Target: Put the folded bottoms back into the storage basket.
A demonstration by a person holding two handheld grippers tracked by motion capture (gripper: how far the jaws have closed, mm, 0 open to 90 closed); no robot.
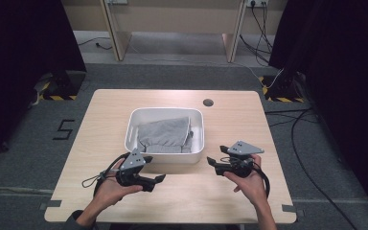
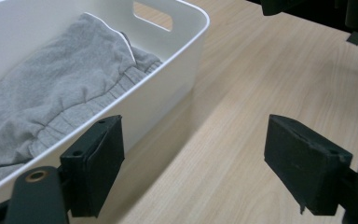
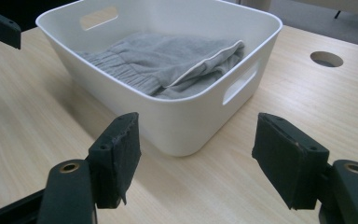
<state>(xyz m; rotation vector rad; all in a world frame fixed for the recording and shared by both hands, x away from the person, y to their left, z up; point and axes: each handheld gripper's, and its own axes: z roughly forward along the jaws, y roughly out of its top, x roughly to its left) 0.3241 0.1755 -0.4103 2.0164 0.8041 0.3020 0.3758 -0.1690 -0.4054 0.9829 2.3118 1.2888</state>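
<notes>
From above, we see the left gripper (image 1: 159,178) held low over the wooden table (image 1: 105,110), at about 7 o'clock from the white plastic bin (image 1: 133,125), its jaws pointing right along the bin's near wall. They stand wide apart with nothing between them; we judge this a ready stance, not a grasp.

The bin sits mid-table with a grey garment (image 1: 165,134) bundled inside. It looks like sweatpants, going by a ribbed, gathered band, though we cannot be sure from the folds.

The right gripper (image 1: 211,162) hovers at about 4 o'clock from the bin, jaws aimed left toward it, likewise spread wide and empty. The two tools flank the near side evenly, probably so either can reach in.

The left gripper view adds the elastic band (image 2: 70,116) lying against the bin's near wall and a white-piped edge (image 2: 121,39). The right gripper view shows the handle slot (image 3: 240,83) in the side wall, and the table's round cable hole (image 3: 326,59) beyond, details too small in the high view.
</notes>
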